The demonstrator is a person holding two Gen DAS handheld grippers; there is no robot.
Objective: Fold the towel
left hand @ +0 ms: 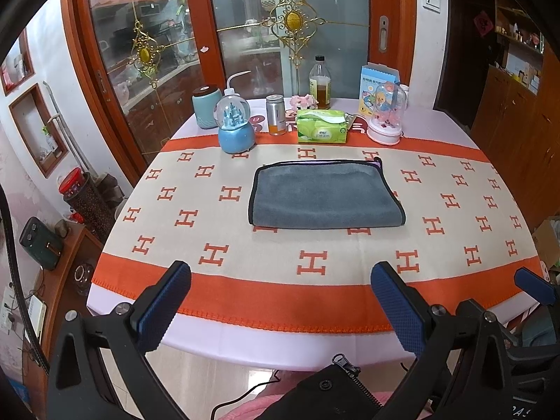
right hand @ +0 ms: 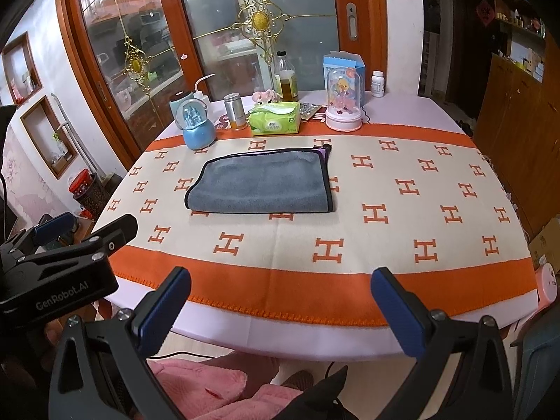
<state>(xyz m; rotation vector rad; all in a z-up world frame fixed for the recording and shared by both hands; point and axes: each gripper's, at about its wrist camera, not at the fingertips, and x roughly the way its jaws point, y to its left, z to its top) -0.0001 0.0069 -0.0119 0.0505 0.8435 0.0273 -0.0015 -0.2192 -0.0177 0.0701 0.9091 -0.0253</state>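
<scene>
A grey towel (left hand: 325, 194) with black edging lies folded flat in the middle of the table, on the orange and cream cloth (left hand: 217, 210); a purple underside shows at its far right corner. It also shows in the right wrist view (right hand: 262, 182). My left gripper (left hand: 280, 301) is open and empty, held back at the table's near edge, well short of the towel. My right gripper (right hand: 280, 301) is open and empty too, also at the near edge. The left gripper's body (right hand: 59, 266) shows at the left of the right wrist view.
Along the far edge stand a blue snow globe (left hand: 235, 129), a teal jar (left hand: 207, 106), a metal can (left hand: 275, 114), a green tissue pack (left hand: 323, 126), an oil bottle (left hand: 319, 84), a blue carton (left hand: 376, 87) and a domed toy (left hand: 386, 113). Glass doors behind. Pink clothing (right hand: 210, 385) lies below the near edge.
</scene>
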